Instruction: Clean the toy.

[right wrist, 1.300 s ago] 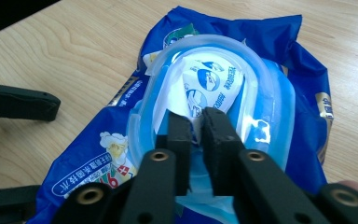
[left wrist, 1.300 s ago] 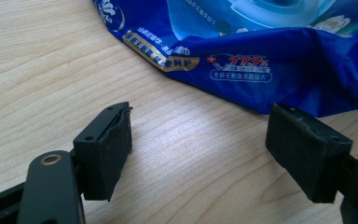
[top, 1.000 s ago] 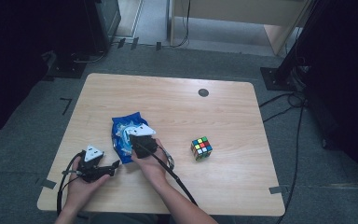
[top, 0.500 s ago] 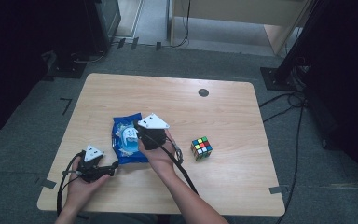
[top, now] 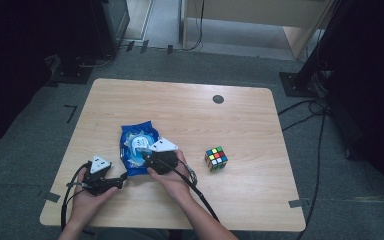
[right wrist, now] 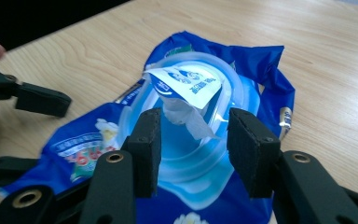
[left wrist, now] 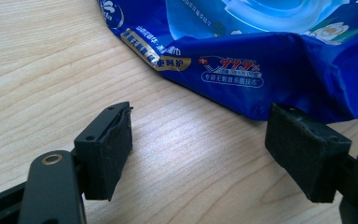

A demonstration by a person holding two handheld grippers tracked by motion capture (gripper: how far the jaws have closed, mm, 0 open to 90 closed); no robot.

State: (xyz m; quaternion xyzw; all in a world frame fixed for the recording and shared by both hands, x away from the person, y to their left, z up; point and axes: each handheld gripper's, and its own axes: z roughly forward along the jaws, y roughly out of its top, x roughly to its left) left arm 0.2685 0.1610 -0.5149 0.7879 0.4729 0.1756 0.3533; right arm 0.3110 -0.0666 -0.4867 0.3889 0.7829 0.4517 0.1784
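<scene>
Blue wet-wipe pack (top: 139,149) lying flat on the wooden table (top: 260,125), toward the person's edge, lid side up; colour cube (top: 216,158) well apart from the pack, untouched. Round plastic lid ring with its sticker flap (right wrist: 186,86) already peeled up and folded back, a tuft of white wipe (right wrist: 186,116) poking out of the opening beneath it. Right gripper (right wrist: 193,137) over the near half of the pack, jaws having just been opening, now partly spread to either side of the tuft, pads clear of it as far as can be seen, nothing clamped. Left gripper (left wrist: 200,149) resting low at the near corner of the pack, jaws wide apart, bare table between them and the crumpled blue edge (left wrist: 279,79) of the pack just beyond the tips, not pinched. Judged from this: opening done, wipe exposed and loosened but not drawn out; left to do, most likely, a fresh grip on the tuft, a pull clear of the pack, perhaps with the pack's near corner pinned down first, then the flap pressed shut.
</scene>
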